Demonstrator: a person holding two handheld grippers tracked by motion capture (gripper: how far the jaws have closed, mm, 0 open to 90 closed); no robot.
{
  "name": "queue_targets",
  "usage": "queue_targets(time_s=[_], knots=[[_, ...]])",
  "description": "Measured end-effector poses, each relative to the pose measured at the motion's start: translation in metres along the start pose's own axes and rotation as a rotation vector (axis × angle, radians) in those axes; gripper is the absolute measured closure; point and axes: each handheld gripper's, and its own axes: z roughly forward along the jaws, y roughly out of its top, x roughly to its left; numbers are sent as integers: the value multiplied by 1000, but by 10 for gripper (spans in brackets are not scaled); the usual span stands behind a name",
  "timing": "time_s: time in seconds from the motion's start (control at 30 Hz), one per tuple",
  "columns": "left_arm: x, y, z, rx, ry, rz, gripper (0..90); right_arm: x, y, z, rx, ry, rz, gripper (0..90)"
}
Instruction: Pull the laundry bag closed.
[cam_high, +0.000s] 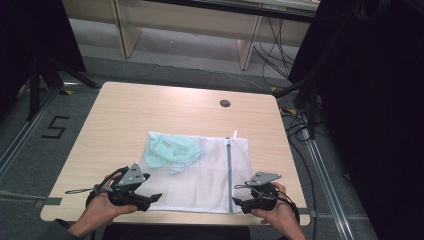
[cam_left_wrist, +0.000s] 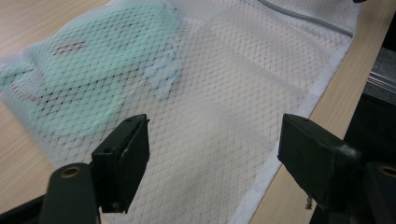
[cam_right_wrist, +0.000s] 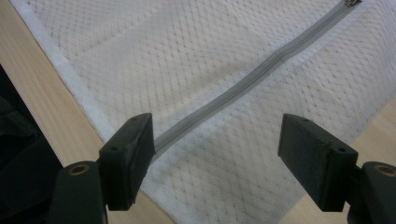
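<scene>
A white mesh laundry bag lies flat at the surface's near edge. Its grey zipper runs twelve to six, ending at eleven o'clock of the right gripper. The left gripper sits farther off; both sets of fingers are released.

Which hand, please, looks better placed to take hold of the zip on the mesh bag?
Probably the right gripper: its open jaws straddle the grey zip at the mesh bag near edge. The left gripper hangs open over plain mesh.
</scene>
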Motion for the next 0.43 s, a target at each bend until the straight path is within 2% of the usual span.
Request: queue_targets(time_s=[0.4,0.43], knots=[[1,1,1,2,-2,13,245,-1,0,1,0,-10,6,269],[0,0,1,0,0,-12,245,0,0,1,3,-7,17,269]])
